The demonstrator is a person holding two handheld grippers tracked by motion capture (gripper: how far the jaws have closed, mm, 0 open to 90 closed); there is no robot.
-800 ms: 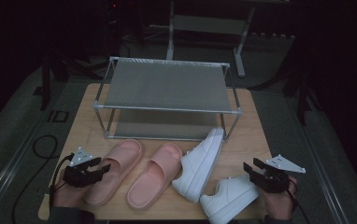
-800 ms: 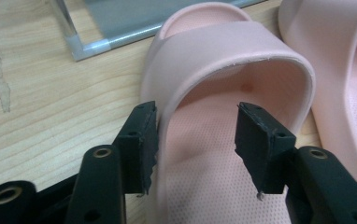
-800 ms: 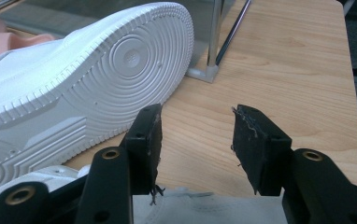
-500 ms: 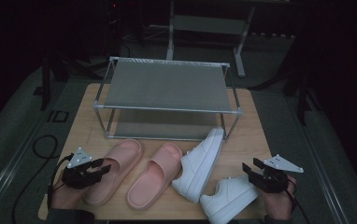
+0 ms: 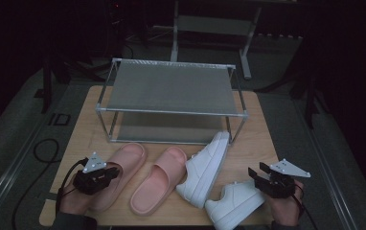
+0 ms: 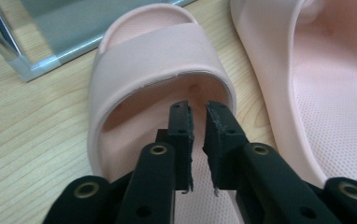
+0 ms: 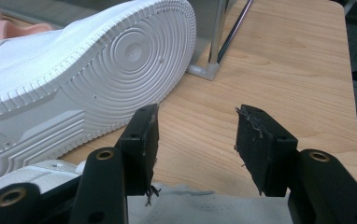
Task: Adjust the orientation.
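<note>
Two pink slippers (image 5: 126, 160) (image 5: 159, 182) lie side by side at the table's front, toes toward the rack. My left gripper (image 5: 111, 175) hovers over the heel of the left slipper (image 6: 158, 60). Its jaws (image 6: 197, 114) are open only a crack, with nothing between them. One white sneaker (image 5: 205, 167) lies on its side and shows its sole (image 7: 97, 79). A second white sneaker (image 5: 236, 203) stands by the front edge. My right gripper (image 5: 257, 173) is just right of it, open (image 7: 195, 123) and empty above its heel (image 7: 190, 205).
A two-tier metal shoe rack (image 5: 171, 88) with grey shelves stands at the back of the wooden table (image 5: 262, 143). Its front right leg (image 7: 216, 42) is close to the tipped sneaker's toe. Bare wood lies to the right. The surroundings are dark.
My left gripper has shifted slightly to the right over the left slipper. The right gripper and the shoes have not moved.
</note>
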